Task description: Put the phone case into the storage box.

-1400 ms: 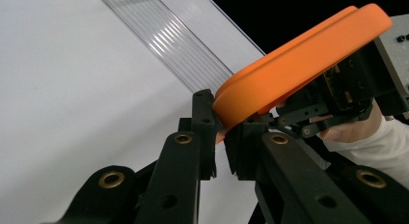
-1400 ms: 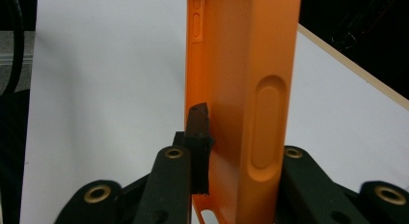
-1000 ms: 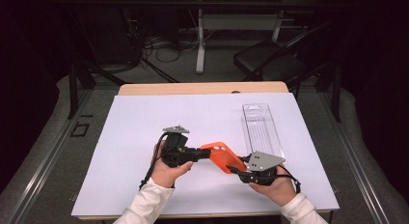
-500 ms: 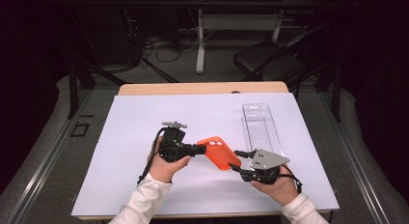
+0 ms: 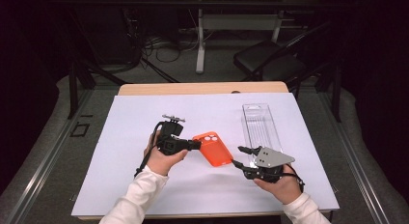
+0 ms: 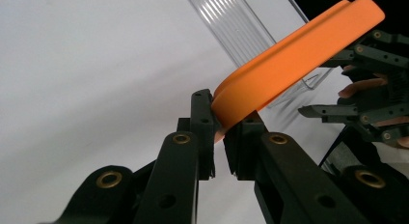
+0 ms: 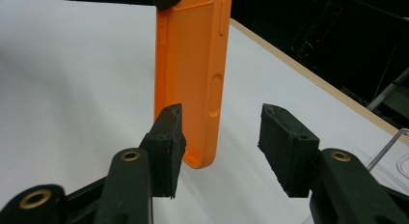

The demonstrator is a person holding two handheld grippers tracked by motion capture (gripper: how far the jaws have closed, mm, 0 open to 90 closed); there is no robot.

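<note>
two claws share one orange phone case [image 5: 214,149] at mid-handover. my left claw [image 6: 219,132] is clamped on one end of the case, so that it juts out over the white surface [image 5: 111,161] rather than lying on it. my right claw [image 7: 219,137] stands partly open: its jaws have just been opening, and the free end of the case sits beside the left pad [image 7: 166,137] without being pinched, the other pad well clear of it. in the high view my right claw [image 5: 237,156] points at the near end of the case from just beside it. farther out, a clear plastic tray [image 5: 260,125] lies flat on the surface behind my right hand [image 5: 277,183]. step in hand, as i judge it: release by the right claw, the left now carrying the case alone. next move likely calls for the right claw to back clear, then for the left to carry the case toward the tray and line it up with the long hollow.
</note>
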